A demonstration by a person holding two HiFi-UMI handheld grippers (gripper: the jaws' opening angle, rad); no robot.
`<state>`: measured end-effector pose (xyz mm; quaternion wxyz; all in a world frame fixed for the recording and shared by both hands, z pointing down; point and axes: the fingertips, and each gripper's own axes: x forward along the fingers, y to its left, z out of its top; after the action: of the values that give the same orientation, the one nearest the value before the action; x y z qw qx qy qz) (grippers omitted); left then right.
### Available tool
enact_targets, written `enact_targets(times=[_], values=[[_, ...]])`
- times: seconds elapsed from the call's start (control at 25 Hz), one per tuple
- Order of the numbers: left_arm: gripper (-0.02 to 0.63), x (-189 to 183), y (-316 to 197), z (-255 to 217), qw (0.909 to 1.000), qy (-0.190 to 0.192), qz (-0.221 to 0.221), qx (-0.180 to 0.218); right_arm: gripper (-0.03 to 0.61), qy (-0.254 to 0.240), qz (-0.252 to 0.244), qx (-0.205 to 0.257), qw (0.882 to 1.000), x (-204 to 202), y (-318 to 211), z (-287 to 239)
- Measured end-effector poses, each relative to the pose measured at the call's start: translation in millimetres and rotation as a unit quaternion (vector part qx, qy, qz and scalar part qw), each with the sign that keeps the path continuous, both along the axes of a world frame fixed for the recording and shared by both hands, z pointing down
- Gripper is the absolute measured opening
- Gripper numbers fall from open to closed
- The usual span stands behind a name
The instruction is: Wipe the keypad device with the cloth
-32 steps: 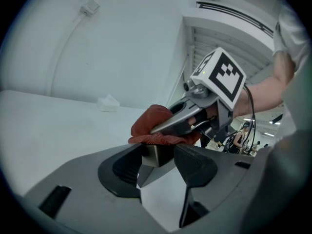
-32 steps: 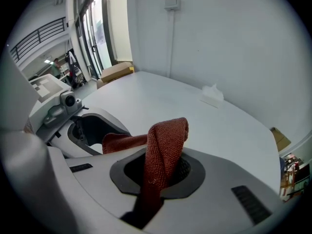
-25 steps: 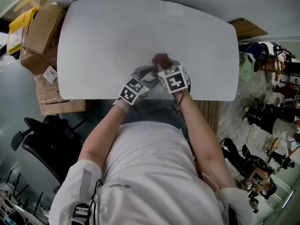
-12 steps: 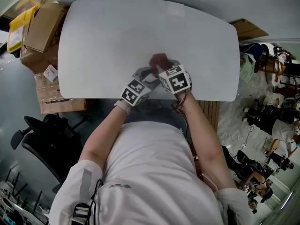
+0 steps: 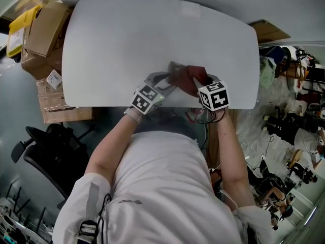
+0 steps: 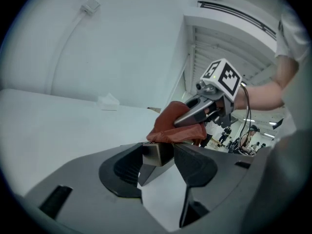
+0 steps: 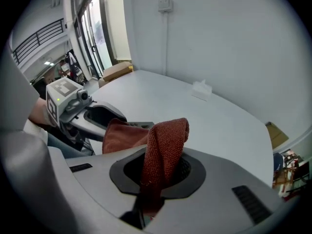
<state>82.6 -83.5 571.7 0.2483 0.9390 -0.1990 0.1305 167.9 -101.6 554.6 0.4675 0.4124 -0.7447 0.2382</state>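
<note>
While the left gripper (image 6: 158, 156) sits at the near table (image 5: 127, 39) edge, its jaws are pressed onto the keypad device (image 6: 155, 151), a small metallic block clamped between the two pads with its far end sticking out past the tips. Right gripper (image 7: 157, 182) jaws are pinched on the cloth (image 7: 165, 143), rust-red terry; one fold rises straight up from between the pads and loops over, and the rest spreads out ahead of the jaws. Cloth lies on top of the device's far end, just beyond the left jaw tips, touching it (the covered part of the device can't be made out). From the left gripper view, the right gripper comes in from the right and slightly above, its tips at the cloth. Head view has both grippers close together, right one nearer the table's right corner, marker cubes facing up. Off to the left gripper's side, beside the table, stacked cardboard boxes (image 5: 43, 39) and a black office chair (image 5: 48, 151) on the floor.
</note>
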Motion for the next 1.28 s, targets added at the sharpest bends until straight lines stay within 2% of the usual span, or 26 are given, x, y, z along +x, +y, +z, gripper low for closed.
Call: enact_targets(times=[0.2, 0.32, 0.48, 0.6, 0.72, 1.0, 1.28], values=[[0.198, 1, 0, 2, 1.0, -0.004, 0.004, 0.0, 0.055, 0.026, 0.028, 0.002, 0.999, 29, 20, 2], [0.196, 2, 0, 2, 1.0, -0.007, 0.002, 0.002, 0.055, 0.035, 0.03, 0.012, 0.999, 28, 23, 4], [0.196, 3, 0, 2, 0.9999, -0.009, -0.005, 0.005, 0.055, 0.04, 0.041, 0.048, 0.997, 19, 20, 6], [0.196, 3, 0, 2, 0.9999, -0.008, -0.008, 0.005, 0.055, 0.022, 0.06, 0.071, 0.995, 8, 18, 4], [0.196, 3, 0, 1, 0.9999, -0.007, -0.01, 0.006, 0.055, 0.007, 0.059, 0.083, 0.995, -7, 14, 3], [0.196, 3, 1, 2, 0.9999, -0.007, -0.012, 0.005, 0.055, -0.023, 0.011, 0.082, 0.996, -57, 6, 2], [0.196, 2, 0, 3, 0.9999, -0.006, -0.012, 0.004, 0.055, -0.076, 0.016, 0.07, 0.995, -76, 1, 0]])
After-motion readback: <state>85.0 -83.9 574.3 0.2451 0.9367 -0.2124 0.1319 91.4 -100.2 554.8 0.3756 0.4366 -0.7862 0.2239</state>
